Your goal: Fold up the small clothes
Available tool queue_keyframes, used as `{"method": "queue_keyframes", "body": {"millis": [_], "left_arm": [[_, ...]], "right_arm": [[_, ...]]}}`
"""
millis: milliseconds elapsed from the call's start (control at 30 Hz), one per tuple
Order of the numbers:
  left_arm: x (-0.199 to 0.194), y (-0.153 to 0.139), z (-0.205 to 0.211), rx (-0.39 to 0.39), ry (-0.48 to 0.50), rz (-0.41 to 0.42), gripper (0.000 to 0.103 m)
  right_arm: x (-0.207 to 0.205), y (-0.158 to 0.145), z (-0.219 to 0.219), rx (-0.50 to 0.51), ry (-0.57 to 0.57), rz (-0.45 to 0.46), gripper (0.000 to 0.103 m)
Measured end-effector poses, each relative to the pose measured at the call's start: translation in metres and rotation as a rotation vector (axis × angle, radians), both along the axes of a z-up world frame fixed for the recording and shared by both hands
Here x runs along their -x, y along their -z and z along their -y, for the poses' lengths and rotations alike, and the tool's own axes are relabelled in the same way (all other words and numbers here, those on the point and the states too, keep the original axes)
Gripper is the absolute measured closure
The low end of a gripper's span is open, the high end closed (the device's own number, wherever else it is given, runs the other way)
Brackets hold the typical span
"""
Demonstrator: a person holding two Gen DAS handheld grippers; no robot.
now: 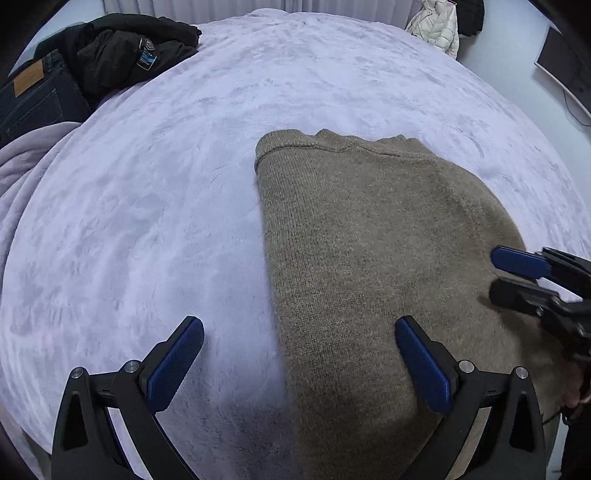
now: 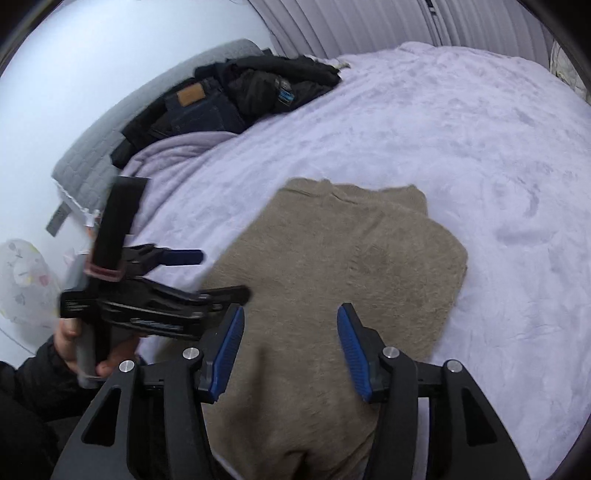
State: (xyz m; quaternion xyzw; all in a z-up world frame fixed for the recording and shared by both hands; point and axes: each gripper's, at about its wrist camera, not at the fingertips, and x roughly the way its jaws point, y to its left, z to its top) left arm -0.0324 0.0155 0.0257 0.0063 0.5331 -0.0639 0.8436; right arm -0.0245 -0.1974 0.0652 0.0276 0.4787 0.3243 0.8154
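Two grippers hang over one folded sweater on a bed. Nearest the left wrist camera, the left gripper (image 1: 299, 356) stands with its blue-padded jaws spread wide and nothing between them. Its left pad is above bare blanket and its right pad above knit, so the sweater's straight left edge runs up between the two fingers.

The right gripper (image 2: 291, 347) is also parted, about halfway, with its pads clear of the fabric below; no cloth is pinched. In the left wrist view it enters from the right edge, over the sweater's right side, just beyond the left gripper's right finger. In the right wrist view the left gripper (image 2: 221, 275) shows to the left, blurred, with a hand (image 2: 83, 349) in a dark sleeve around its handle.

Beneath and ahead of both claws lies the brown knit sweater (image 1: 369, 236), folded into a rough rectangle, its shoulder seam and collar at the far end. Whether the near hem is folded under I cannot tell, since the fingers cover it.

Around it spreads the pale lilac fleece blanket (image 1: 147, 206). Far beyond the left claw, up and to its left, a pile of dark clothes (image 1: 122, 55) sits by blue jeans (image 1: 33, 99) with a tan patch. Far to the right hangs a cream quilted jacket (image 1: 437, 27).
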Motion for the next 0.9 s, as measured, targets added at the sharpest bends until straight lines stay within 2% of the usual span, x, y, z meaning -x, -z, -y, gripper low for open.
{"method": "queue_keyframes", "body": {"millis": [67,100,167,233,300,333,400,433,533,600,767,833,900], "left_arm": [[-0.002,0.002,-0.005,0.022,0.0,-0.016,0.0],[-0.004,-0.001,-0.006,0.034,-0.001,-0.029,0.0],[-0.01,-0.013,-0.005,0.043,-0.009,-0.024,0.0],[-0.022,-0.027,-0.004,0.019,-0.017,0.02,0.0],[-0.043,-0.031,0.001,0.011,-0.019,0.028,0.0],[-0.054,-0.027,0.002,0.002,-0.023,0.012,0.0],[-0.079,-0.004,0.005,-0.094,-0.062,-0.061,0.0],[-0.087,0.007,0.006,-0.115,-0.063,-0.088,0.0],[-0.096,0.023,0.002,-0.064,-0.072,-0.117,0.0],[-0.097,0.023,0.001,-0.064,-0.063,-0.107,0.0],[-0.098,0.008,-0.001,-0.064,-0.063,-0.079,0.0],[-0.099,0.0,-0.003,-0.07,-0.069,-0.049,0.0],[-0.103,0.0,-0.005,-0.077,-0.076,-0.054,0.0]], "right_arm": [[-0.011,0.013,0.009,-0.049,0.019,-0.039,0.056],[-0.014,0.012,0.013,-0.081,0.029,-0.056,0.056],[-0.016,0.004,0.013,-0.08,0.038,-0.061,0.055],[-0.016,-0.013,0.013,-0.068,0.039,0.002,0.05],[-0.024,-0.025,0.013,-0.075,0.028,0.042,0.043],[-0.031,-0.028,0.011,-0.077,0.025,0.042,0.043],[-0.054,-0.023,0.003,-0.092,-0.005,-0.001,0.043],[-0.064,-0.017,-0.001,-0.074,-0.009,-0.022,0.043],[-0.095,0.02,-0.015,0.06,0.002,-0.112,0.043],[-0.099,0.026,-0.02,0.087,-0.003,-0.07,0.043],[-0.094,0.019,-0.043,0.239,-0.044,0.006,0.043],[-0.086,0.006,-0.045,0.238,-0.048,0.025,0.042],[-0.077,-0.009,-0.047,0.204,-0.081,0.05,0.042]]}}
